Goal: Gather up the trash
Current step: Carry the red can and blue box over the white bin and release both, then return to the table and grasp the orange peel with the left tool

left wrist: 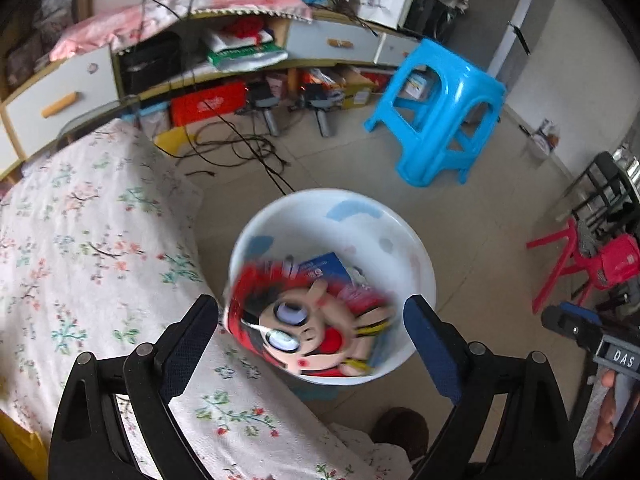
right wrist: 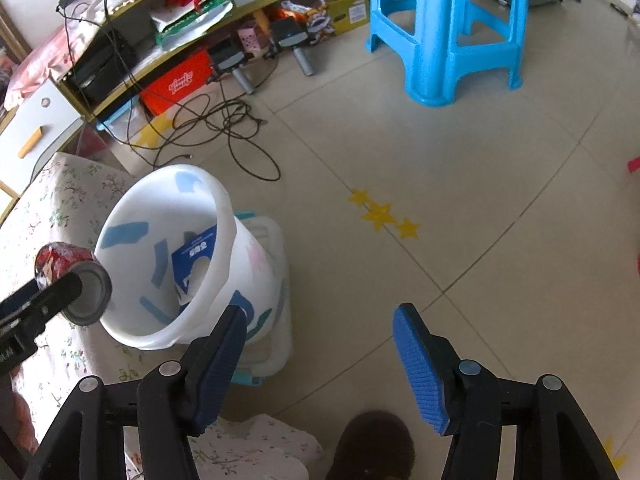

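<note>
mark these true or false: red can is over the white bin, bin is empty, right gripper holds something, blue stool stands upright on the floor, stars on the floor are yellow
1. The red can is over the white bin. True: in the left wrist view it sits above the bin's mouth.
2. The bin is empty. False: a blue box lies inside.
3. The right gripper holds something. False: nothing is between its fingers.
4. The blue stool stands upright on the floor. True.
5. The star stickers on the floor are yellow. True.
</note>
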`<state>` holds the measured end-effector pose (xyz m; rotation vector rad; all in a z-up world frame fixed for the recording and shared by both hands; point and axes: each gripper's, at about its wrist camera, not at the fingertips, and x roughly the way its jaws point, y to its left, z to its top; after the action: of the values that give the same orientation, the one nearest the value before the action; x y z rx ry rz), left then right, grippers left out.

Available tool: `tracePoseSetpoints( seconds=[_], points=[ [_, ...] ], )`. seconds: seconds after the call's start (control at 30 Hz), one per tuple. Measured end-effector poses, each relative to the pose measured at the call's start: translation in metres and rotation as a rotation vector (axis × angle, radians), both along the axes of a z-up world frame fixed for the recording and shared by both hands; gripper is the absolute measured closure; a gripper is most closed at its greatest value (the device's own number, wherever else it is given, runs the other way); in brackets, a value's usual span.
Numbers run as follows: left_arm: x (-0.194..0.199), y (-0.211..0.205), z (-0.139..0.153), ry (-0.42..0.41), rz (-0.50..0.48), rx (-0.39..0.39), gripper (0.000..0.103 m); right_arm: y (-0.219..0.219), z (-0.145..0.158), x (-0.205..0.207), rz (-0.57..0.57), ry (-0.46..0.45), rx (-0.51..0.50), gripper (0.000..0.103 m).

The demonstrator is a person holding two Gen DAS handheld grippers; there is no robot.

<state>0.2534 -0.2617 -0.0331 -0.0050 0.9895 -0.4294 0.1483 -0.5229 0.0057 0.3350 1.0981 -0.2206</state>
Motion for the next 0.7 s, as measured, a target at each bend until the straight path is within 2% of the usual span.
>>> tracePoseSetpoints(
  seconds=[0.17,0.3,0.5,0.7],
  points=[
    [-0.012,0.019,0.016,-0.038,0.003,0.026,0.000,0.005,0.004,0.000,0.011,-0.016,0.005,0.032],
    [-0.025,0.043,0.026,-0.045,0.022,0.039,0.000,0.016,0.009,0.001,0.030,-0.028,0.004,0.031],
    [-0.052,0.095,0.034,-0.056,0.061,0.074,0.000,0.041,0.016,0.001,0.074,-0.043,0.012,0.030],
    [-0.079,0.152,0.033,-0.028,0.123,0.112,0.000,0.075,0.022,0.000,0.134,-0.051,0.012,0.028]
  ],
)
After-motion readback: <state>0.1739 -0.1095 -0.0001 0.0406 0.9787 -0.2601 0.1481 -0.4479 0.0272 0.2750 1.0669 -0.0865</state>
